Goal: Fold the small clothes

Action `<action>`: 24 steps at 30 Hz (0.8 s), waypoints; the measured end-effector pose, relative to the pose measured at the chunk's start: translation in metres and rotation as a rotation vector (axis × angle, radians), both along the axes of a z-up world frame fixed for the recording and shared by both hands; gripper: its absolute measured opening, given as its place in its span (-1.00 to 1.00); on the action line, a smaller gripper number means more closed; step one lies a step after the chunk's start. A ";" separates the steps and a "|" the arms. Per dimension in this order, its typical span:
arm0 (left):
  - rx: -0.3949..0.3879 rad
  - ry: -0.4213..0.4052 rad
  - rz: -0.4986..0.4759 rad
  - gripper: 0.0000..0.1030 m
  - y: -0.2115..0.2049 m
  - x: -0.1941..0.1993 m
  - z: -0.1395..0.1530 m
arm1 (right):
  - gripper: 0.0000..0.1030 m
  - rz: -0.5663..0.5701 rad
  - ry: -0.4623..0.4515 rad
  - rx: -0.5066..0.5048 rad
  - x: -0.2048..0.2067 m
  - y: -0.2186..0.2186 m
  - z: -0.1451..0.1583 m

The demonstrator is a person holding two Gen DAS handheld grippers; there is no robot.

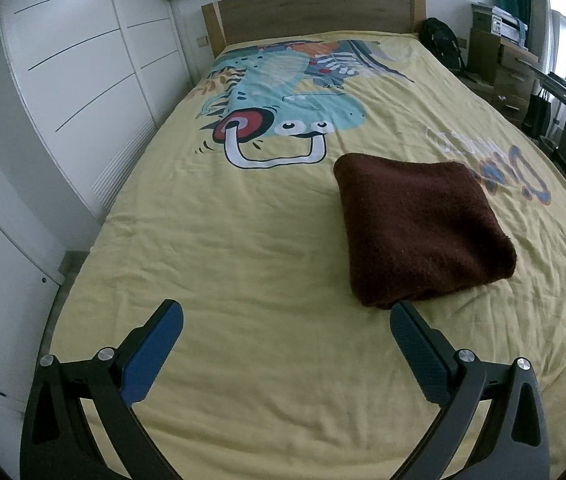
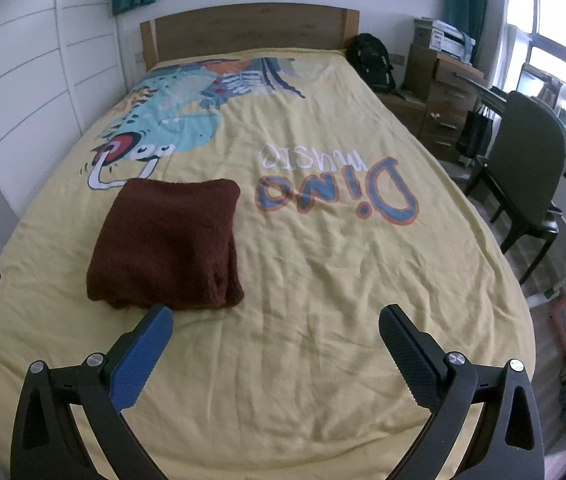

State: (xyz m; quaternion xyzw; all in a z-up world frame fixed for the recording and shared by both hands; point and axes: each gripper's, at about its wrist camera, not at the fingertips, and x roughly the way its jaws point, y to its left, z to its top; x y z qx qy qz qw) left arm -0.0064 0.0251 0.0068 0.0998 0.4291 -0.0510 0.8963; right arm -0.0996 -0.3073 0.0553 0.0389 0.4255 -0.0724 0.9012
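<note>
A folded brown garment (image 1: 423,232) lies on the yellow bedspread (image 1: 243,240) — left gripper (image 1: 287,320) and right gripper (image 2: 275,324) hover near it, jaws spread wide, holding nothing.

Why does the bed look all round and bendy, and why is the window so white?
Left wrist view: the fisheye lens curves the yellow bedspread and wardrobe doors, with dark corners. Right wrist view: same bending; the window is washed out by daylight, while the folded brown garment stays sharp.

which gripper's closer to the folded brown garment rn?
Roughly level, left maybe slightly nearer. The left gripper has the folded brown garment just past its right fingertip; the right gripper has it just past its left fingertip. Both open, neither clearly touching.
</note>
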 end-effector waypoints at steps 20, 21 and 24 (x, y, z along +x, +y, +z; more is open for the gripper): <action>0.010 0.012 -0.016 0.98 0.003 0.002 -0.006 | 0.99 0.005 0.018 -0.002 -0.009 -0.001 -0.008; 0.010 0.011 -0.012 0.98 0.002 0.002 -0.006 | 0.99 0.003 0.017 -0.002 -0.007 -0.001 -0.007; 0.008 0.013 -0.016 0.98 0.002 0.001 -0.007 | 0.99 0.002 0.017 -0.001 -0.007 -0.001 -0.007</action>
